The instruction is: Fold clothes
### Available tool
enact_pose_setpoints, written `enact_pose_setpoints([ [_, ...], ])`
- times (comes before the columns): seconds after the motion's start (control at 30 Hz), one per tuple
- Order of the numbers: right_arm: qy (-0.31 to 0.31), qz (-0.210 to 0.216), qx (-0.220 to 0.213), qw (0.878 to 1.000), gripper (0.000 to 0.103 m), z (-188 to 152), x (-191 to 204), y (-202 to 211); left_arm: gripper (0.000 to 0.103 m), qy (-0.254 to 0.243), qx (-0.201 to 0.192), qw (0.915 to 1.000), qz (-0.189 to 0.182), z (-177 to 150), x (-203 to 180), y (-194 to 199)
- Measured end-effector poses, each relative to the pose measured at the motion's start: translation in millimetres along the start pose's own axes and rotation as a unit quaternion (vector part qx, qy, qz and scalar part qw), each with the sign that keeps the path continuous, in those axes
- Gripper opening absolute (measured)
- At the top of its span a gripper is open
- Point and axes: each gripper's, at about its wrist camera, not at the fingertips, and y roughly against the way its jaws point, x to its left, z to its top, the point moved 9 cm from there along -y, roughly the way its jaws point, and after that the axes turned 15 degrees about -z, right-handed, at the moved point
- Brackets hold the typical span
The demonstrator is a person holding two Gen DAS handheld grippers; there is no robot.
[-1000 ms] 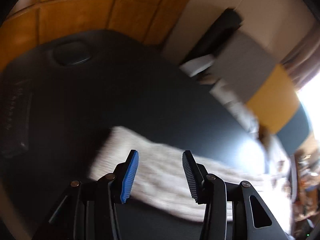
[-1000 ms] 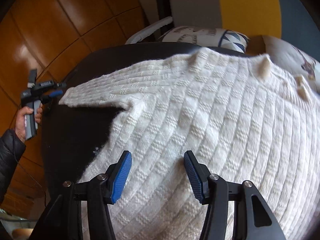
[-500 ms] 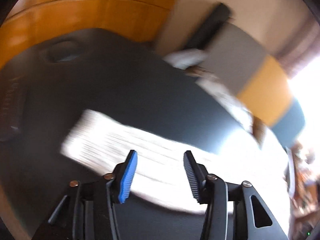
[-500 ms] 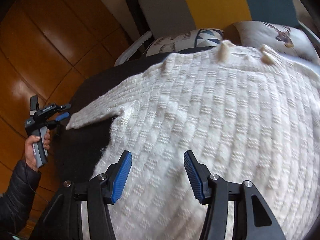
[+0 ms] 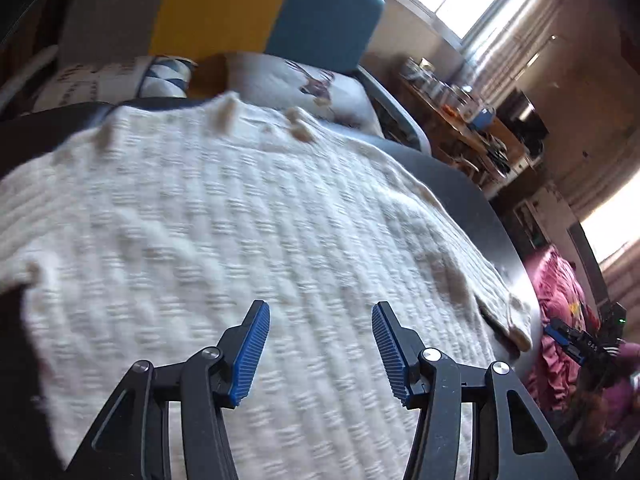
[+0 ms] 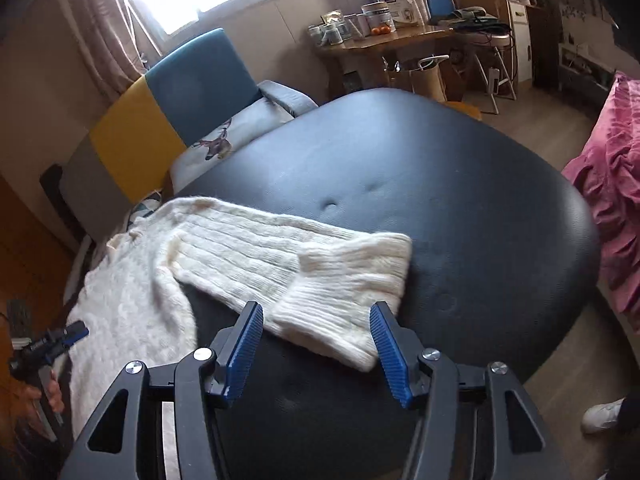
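Observation:
A cream knitted sweater [image 5: 240, 220] lies spread flat on a black padded table [image 6: 440, 208]. In the left wrist view its body fills the frame, and my left gripper [image 5: 320, 350] hovers open and empty just above it. In the right wrist view one sleeve [image 6: 280, 256] stretches across the table with its ribbed cuff [image 6: 352, 296] nearest me. My right gripper [image 6: 316, 350] is open and empty, its blue pads on either side of the cuff, slightly above it. The left gripper also shows small at the left edge of the right wrist view [image 6: 60, 340].
A sofa with grey, yellow and blue panels [image 6: 168, 112] and printed cushions [image 5: 304, 84] stands behind the table. A pink cloth [image 6: 612, 216] lies to the right. A cluttered wooden desk [image 6: 380, 36] stands under the window. A white shoe [image 6: 604, 416] is on the floor.
Both grippers have swung to the right. The left one now looks over the sweater's body instead of the left sleeve. The right one now faces the right sleeve's cuff. Both stay open.

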Motion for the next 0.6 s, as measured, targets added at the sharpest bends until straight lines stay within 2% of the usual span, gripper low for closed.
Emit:
enact_pose_setpoints([
  [0.13,0.084,-0.044,-0.017,0.995,0.058,-18,13,-13,0.055,-0.027,0.045,0.9984,-0.019,-1,-49,-51],
  [0.27,0.144,-0.083,-0.035,0.985,0.058,-20,31,-37,0.055,-0.054,0.081,0.9952,-0.016,5,-62,-91],
  [0.33,0.154,-0.112,-0.052,0.98,0.058,-15,29,-43,0.057,-0.057,0.088,0.9944,-0.013,5,-61,-102],
  [0.37,0.149,-0.112,-0.061,0.981,0.056,-13,27,-45,0.057,-0.058,0.09,0.9942,-0.012,3,-61,-105],
  [0.4,0.145,-0.116,-0.065,0.981,0.053,-10,26,-47,0.059,-0.059,0.092,0.9939,-0.011,2,-61,-109],
  [0.43,0.136,-0.124,-0.063,0.981,0.035,-7,21,-50,0.06,-0.06,0.095,0.9936,-0.01,1,-60,-112],
  [0.47,0.103,-0.111,-0.052,0.987,0.01,-4,14,-53,0.061,-0.061,0.097,0.9933,-0.009,-1,-60,-115],
  [0.53,0.033,-0.08,-0.029,0.996,0.006,2,-2,-57,0.067,-0.065,0.1,0.9928,-0.008,-3,-60,-120],
  [0.6,-0.011,-0.056,-0.01,0.998,0.006,7,-15,-61,0.067,-0.074,0.1,0.9922,-0.006,-5,-59,-122],
])
